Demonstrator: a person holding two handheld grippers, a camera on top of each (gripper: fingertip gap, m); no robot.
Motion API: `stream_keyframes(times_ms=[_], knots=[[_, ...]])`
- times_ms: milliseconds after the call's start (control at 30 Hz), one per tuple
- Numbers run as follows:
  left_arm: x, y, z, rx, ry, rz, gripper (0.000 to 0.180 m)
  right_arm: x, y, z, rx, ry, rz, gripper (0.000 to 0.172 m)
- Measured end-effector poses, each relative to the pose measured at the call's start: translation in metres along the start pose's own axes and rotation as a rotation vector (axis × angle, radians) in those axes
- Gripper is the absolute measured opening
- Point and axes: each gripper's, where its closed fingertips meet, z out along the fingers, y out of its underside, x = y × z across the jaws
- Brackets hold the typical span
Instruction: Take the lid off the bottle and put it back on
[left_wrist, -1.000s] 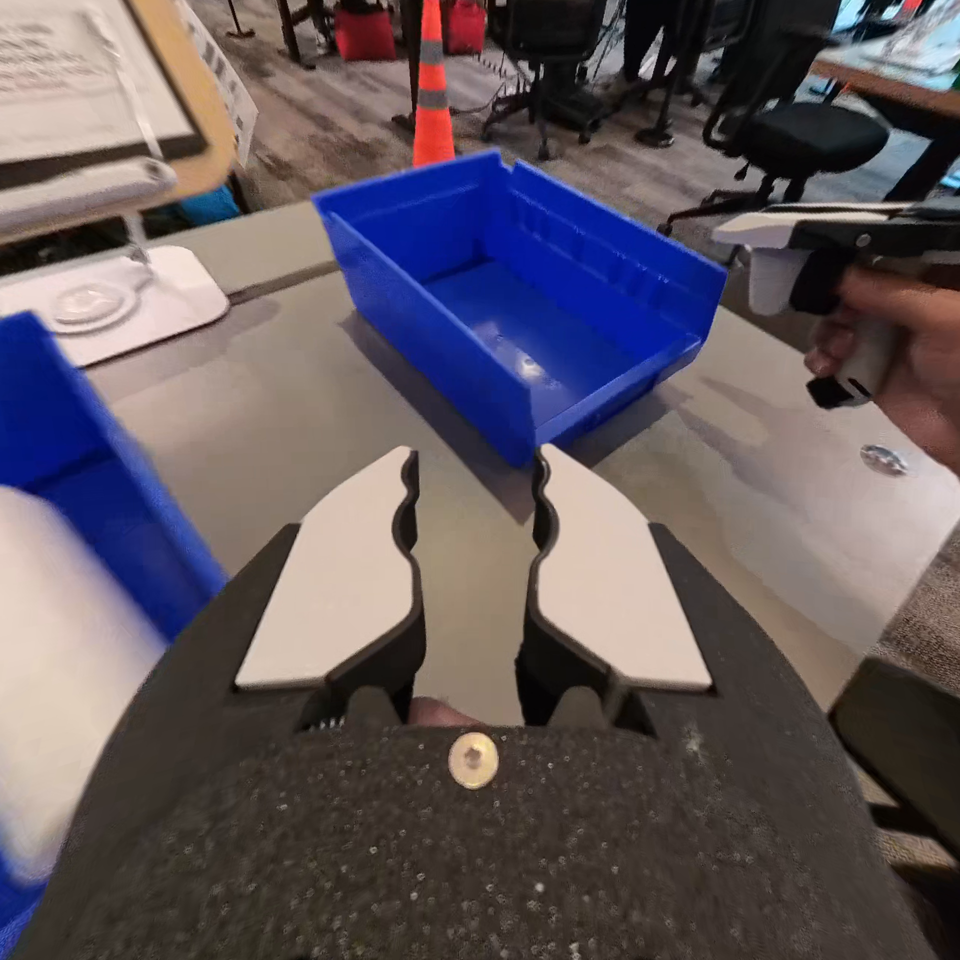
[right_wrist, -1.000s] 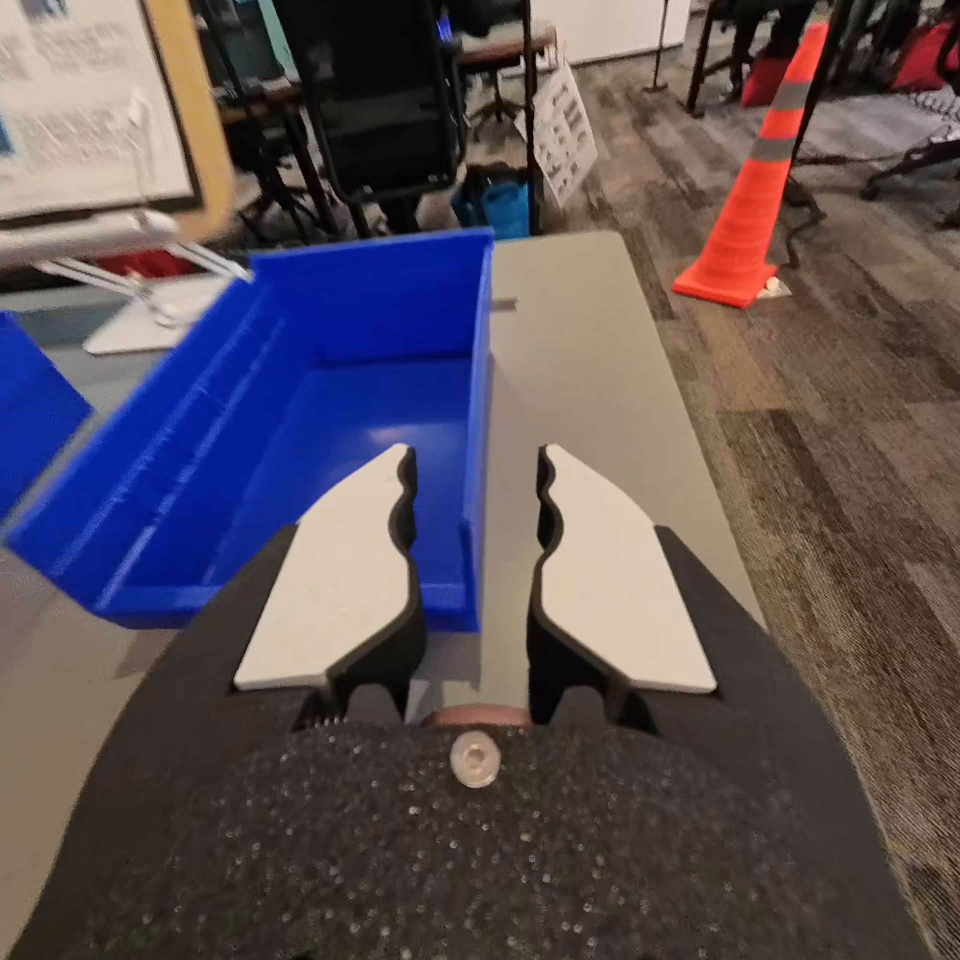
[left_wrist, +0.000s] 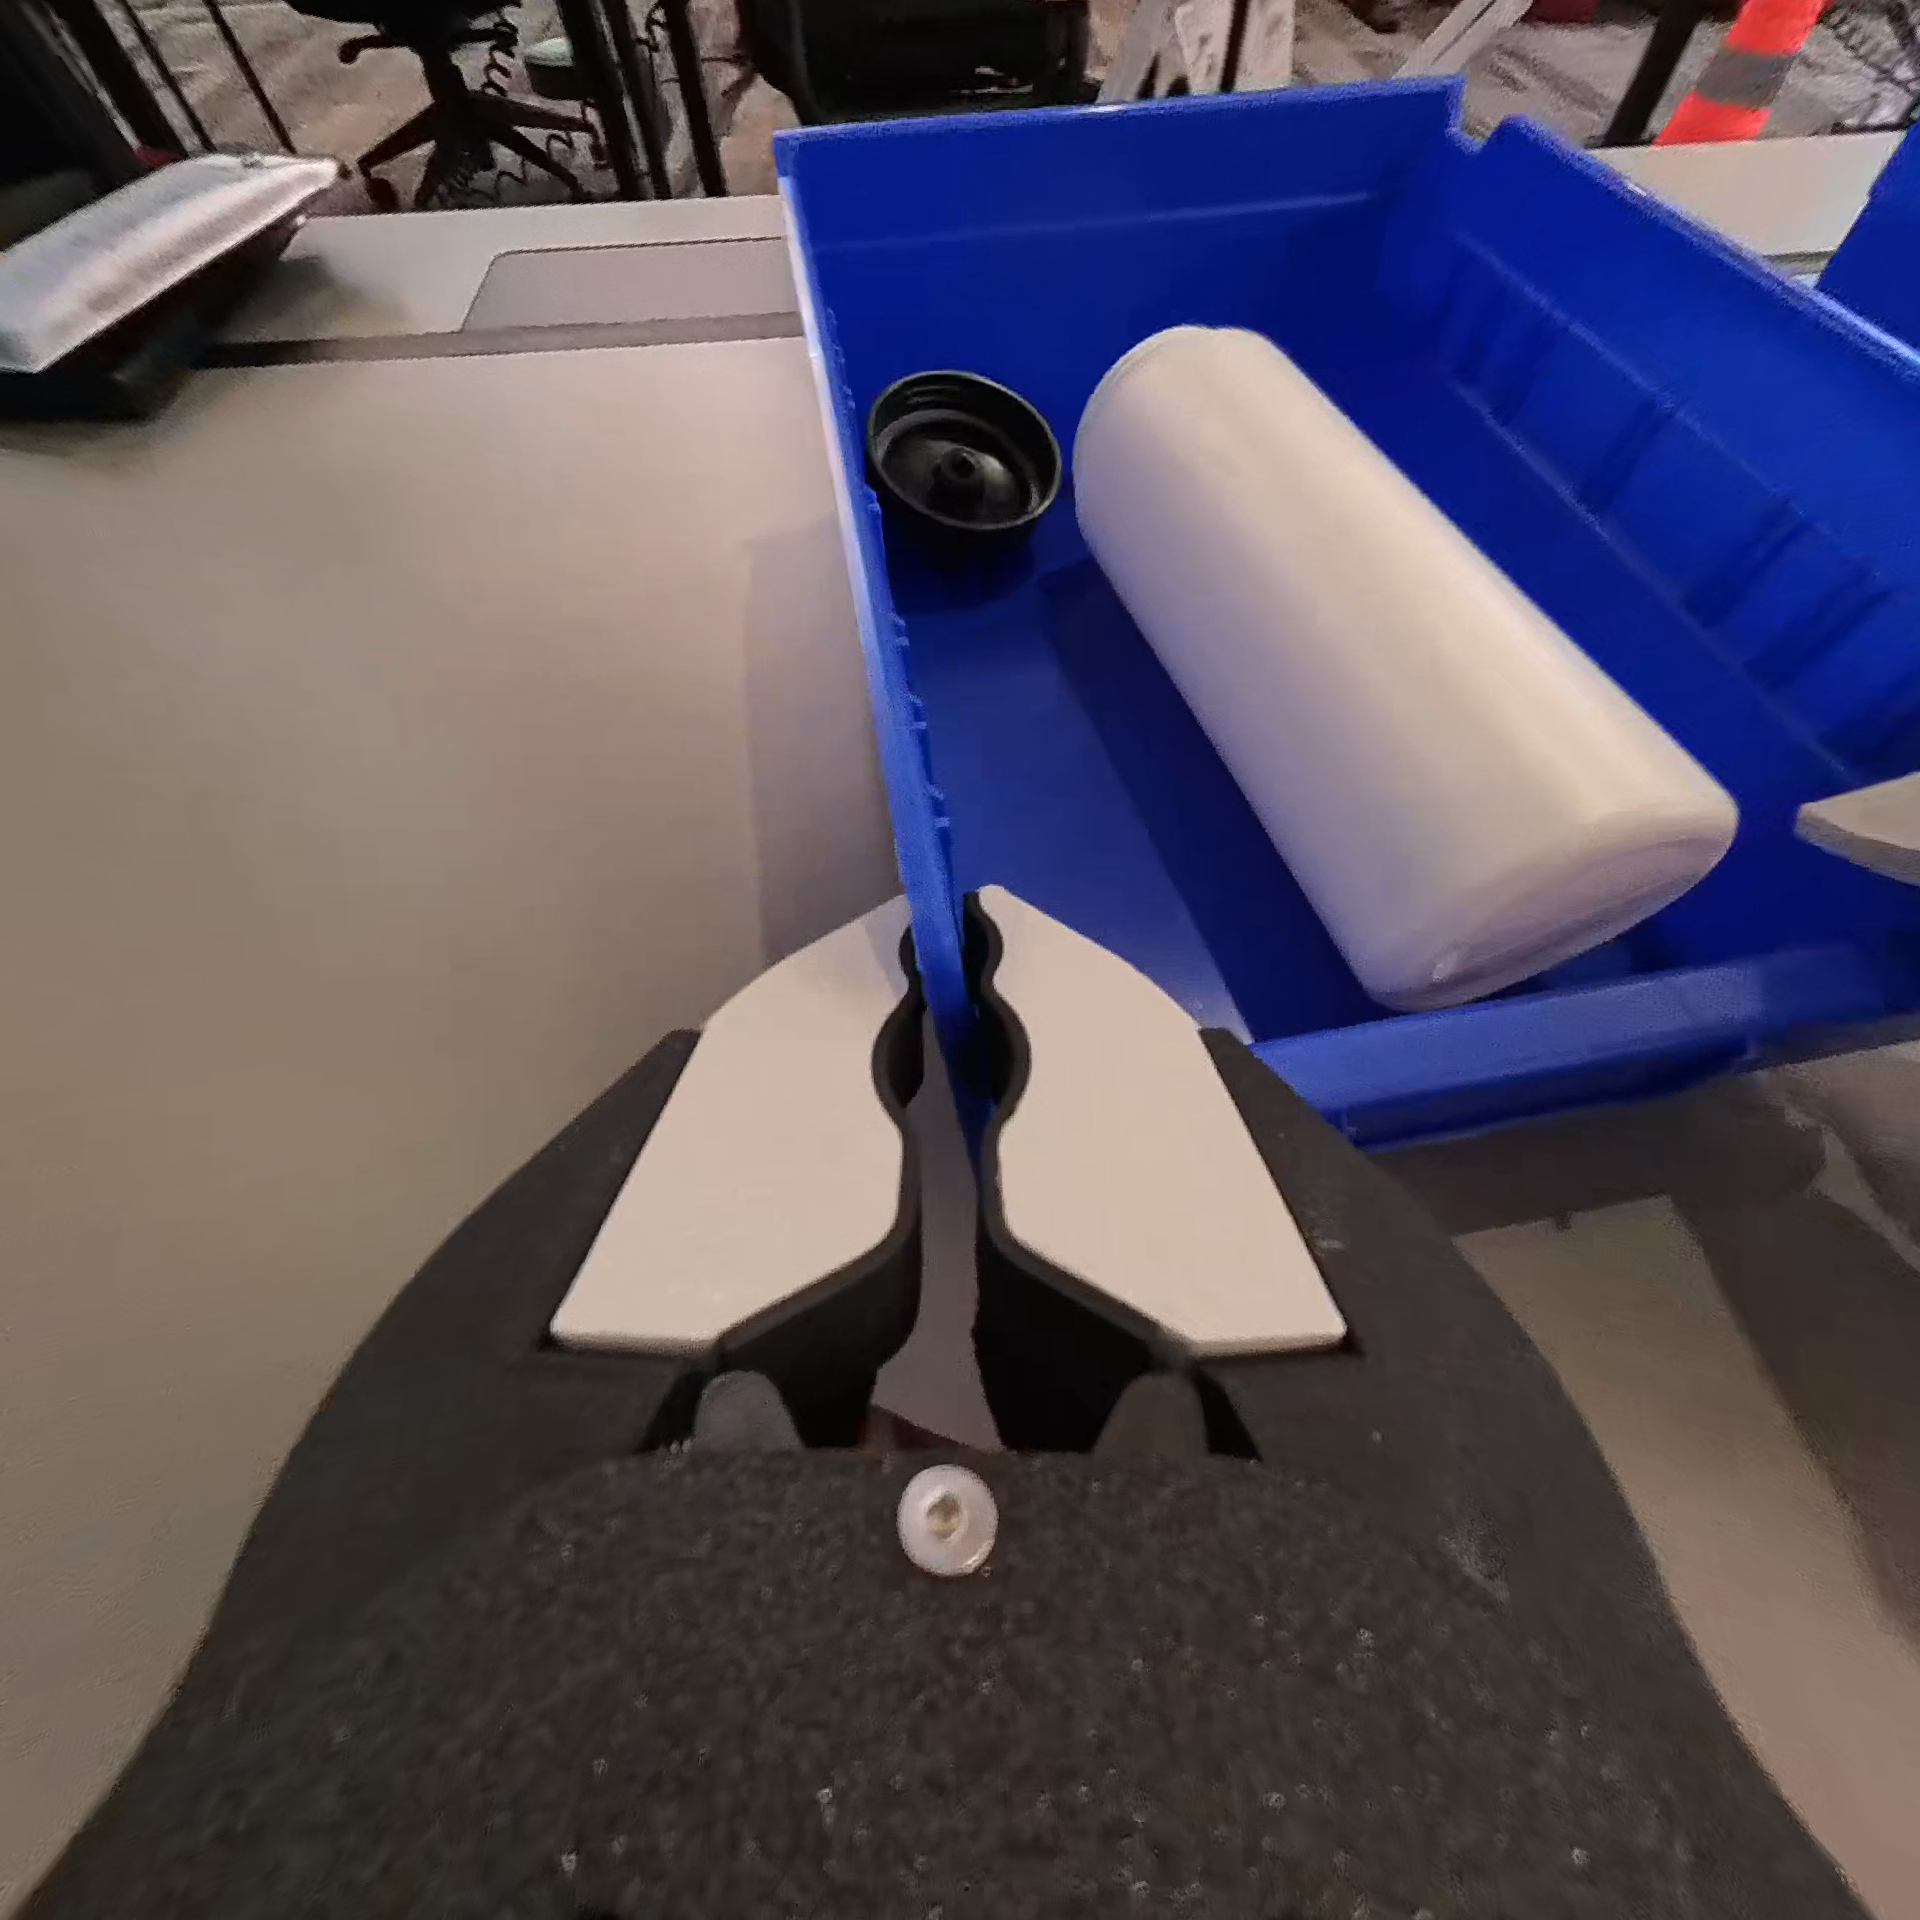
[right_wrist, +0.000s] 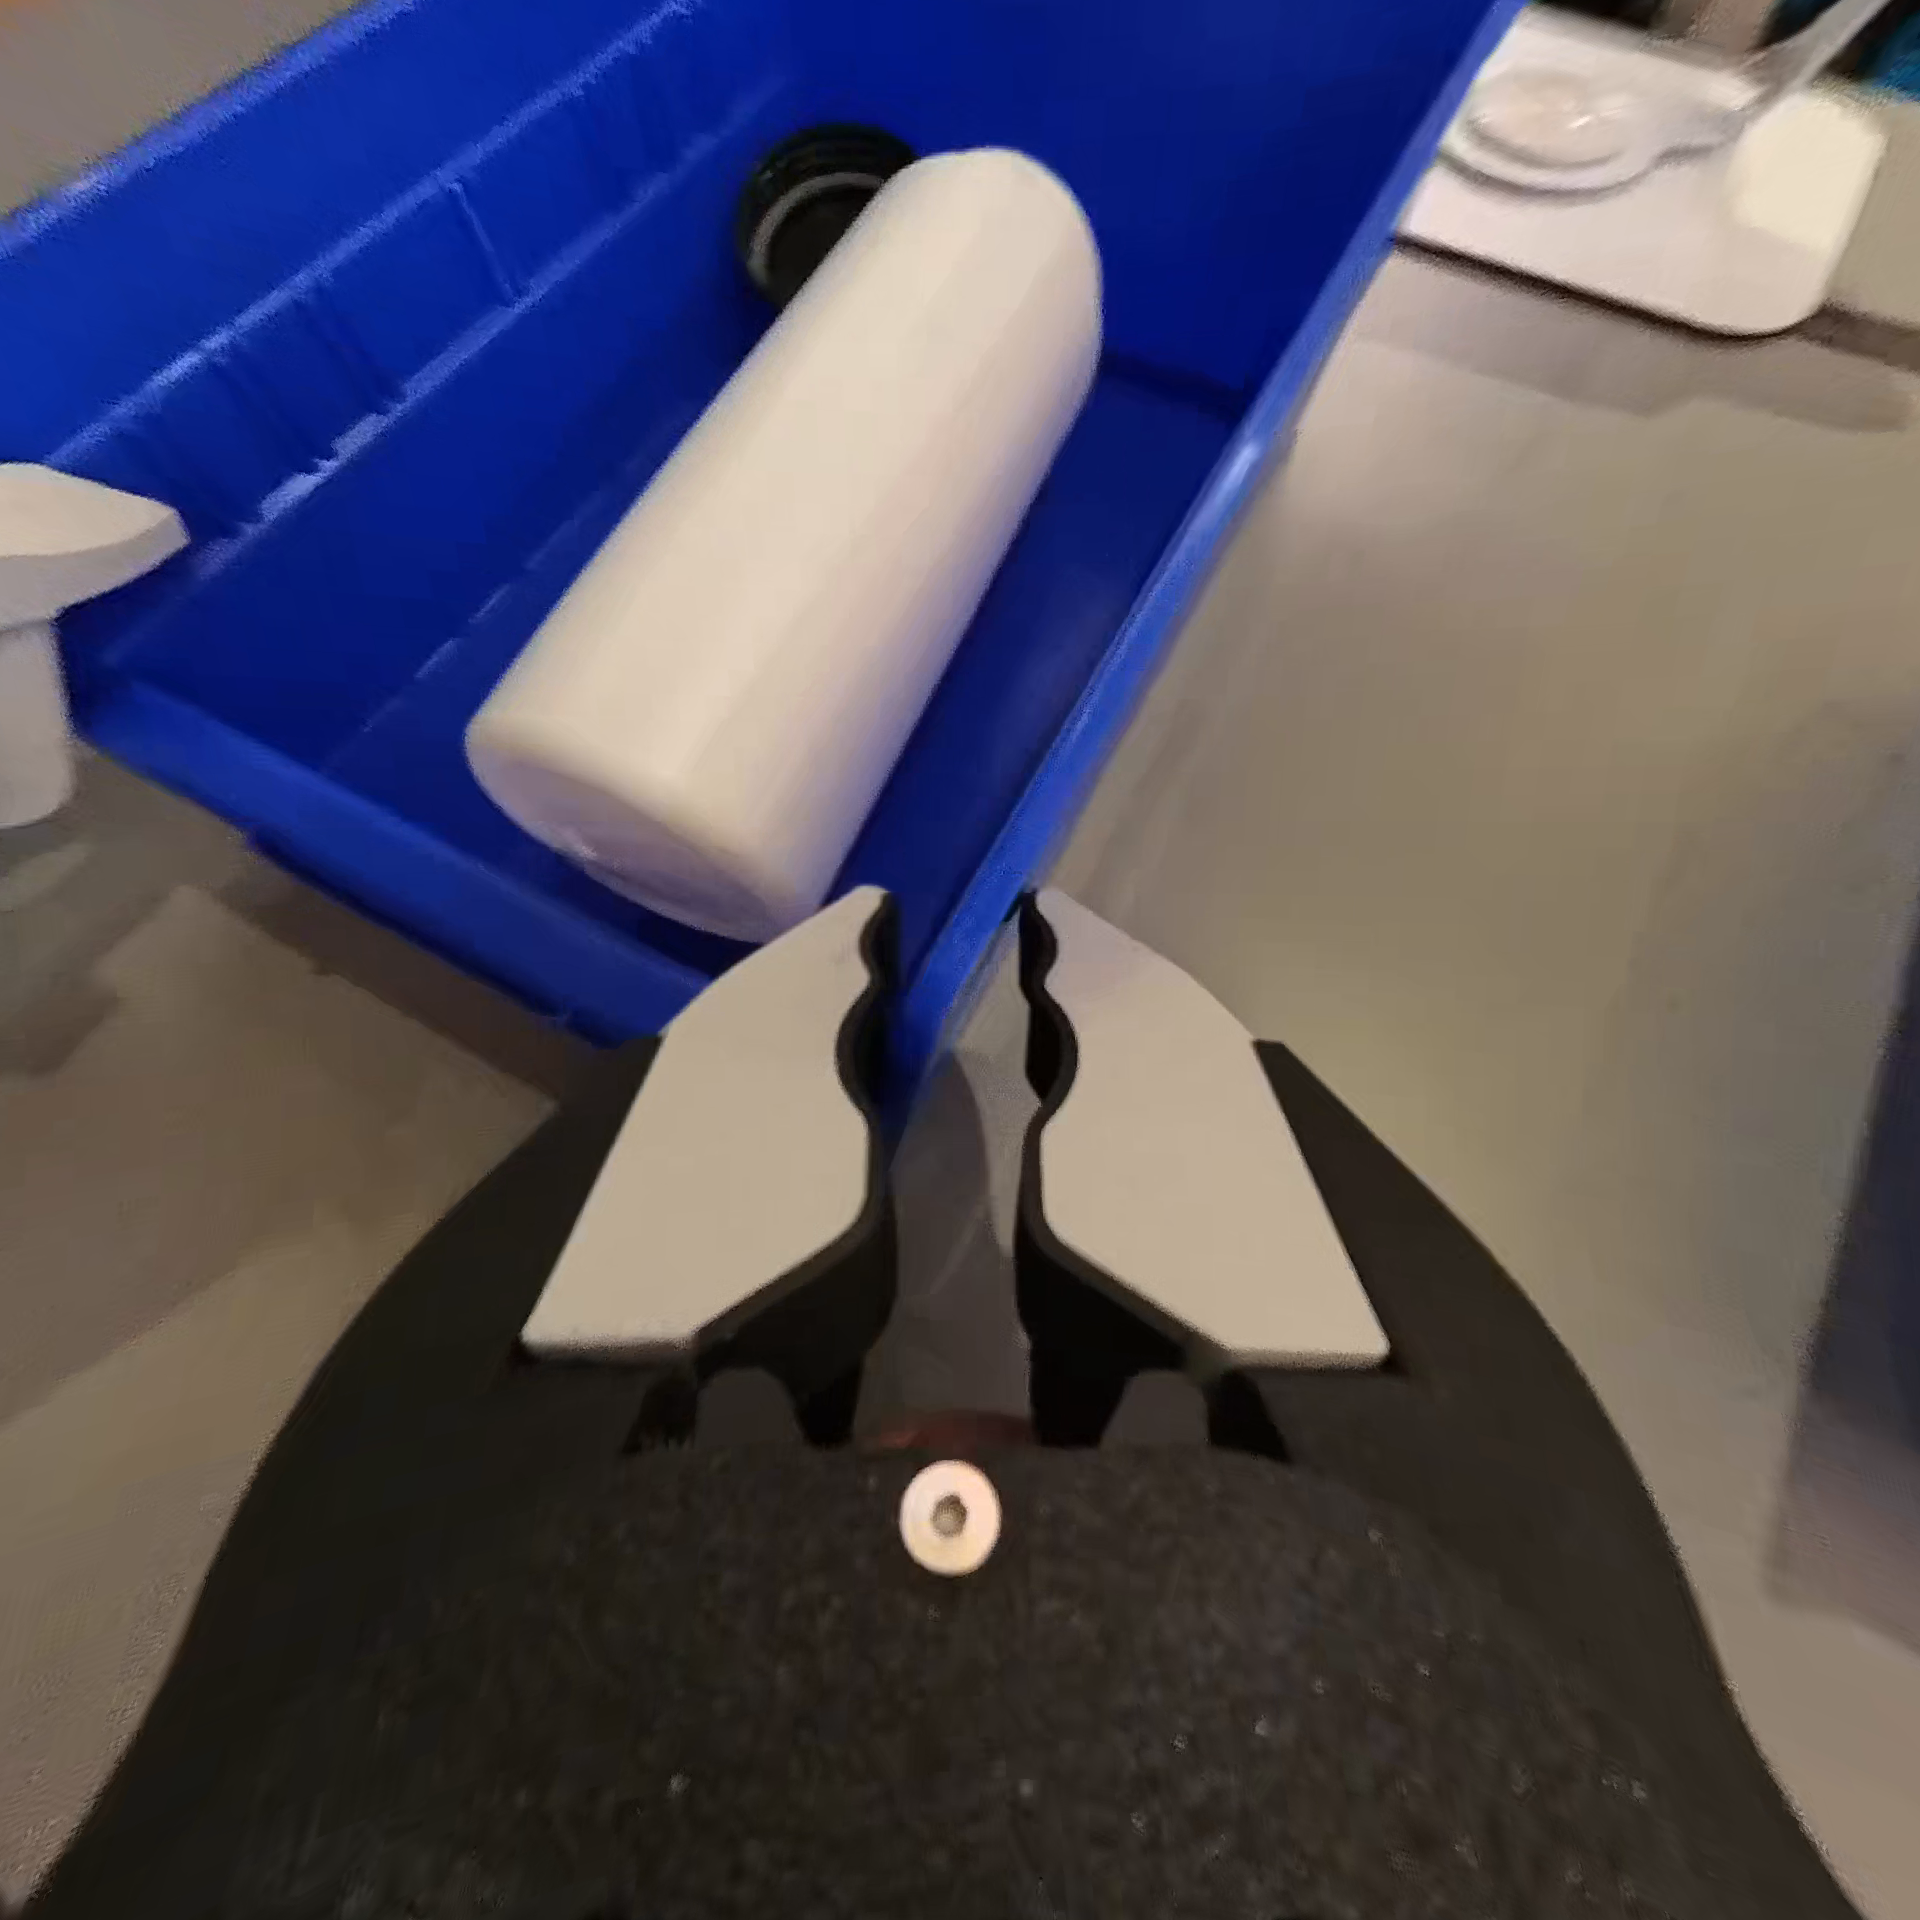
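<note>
A white bottle (left_wrist: 1382, 665) lies on its side in a blue bin (left_wrist: 1143, 239). A black lid (left_wrist: 966, 457) lies next to the bottle's far end with its hollow side towards me. My left gripper (left_wrist: 940, 914) is shut on the bin's left wall near the front corner. In the right wrist view the bottle (right_wrist: 800, 540) lies in the bin (right_wrist: 1340, 312), and the lid (right_wrist: 810, 187) shows behind it. My right gripper (right_wrist: 956, 909) is open. Its fingers straddle the bin's right wall, with a gap showing beside the right pad. The left gripper's tip (right_wrist: 73, 540) shows at the bin's far corner.
The bin stands on a grey table (left_wrist: 416, 727). A second blue bin (left_wrist: 1881, 239) is at the far right. A white stand base (right_wrist: 1662, 177) sits on the table beyond the bin. An orange cone (left_wrist: 1756, 62) and office chairs stand on the floor behind.
Both grippers have moved from the empty bin to the bin with the bottle. The left jaws have closed on its left wall. The right jaws now sit narrower around its right wall.
</note>
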Motion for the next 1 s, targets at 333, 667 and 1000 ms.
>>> stream_keyframes(times_ms=[333, 667, 1000], knots=[[-0.068, -0.015, -0.009, 0.053, -0.094, -0.07, 0.002, -0.047, -0.028, 0.022, 0.084, 0.116, 0.085, 0.013], [-0.21, -0.007, -0.024, 0.059, -0.135, -0.112, 0.002, -0.166, -0.078, 0.087, 0.115, 0.081, 0.015, 0.013], [-0.25, 0.005, -0.006, 0.028, -0.071, -0.208, 0.004, -0.205, -0.08, 0.113, 0.15, 0.017, 0.055, 0.022]])
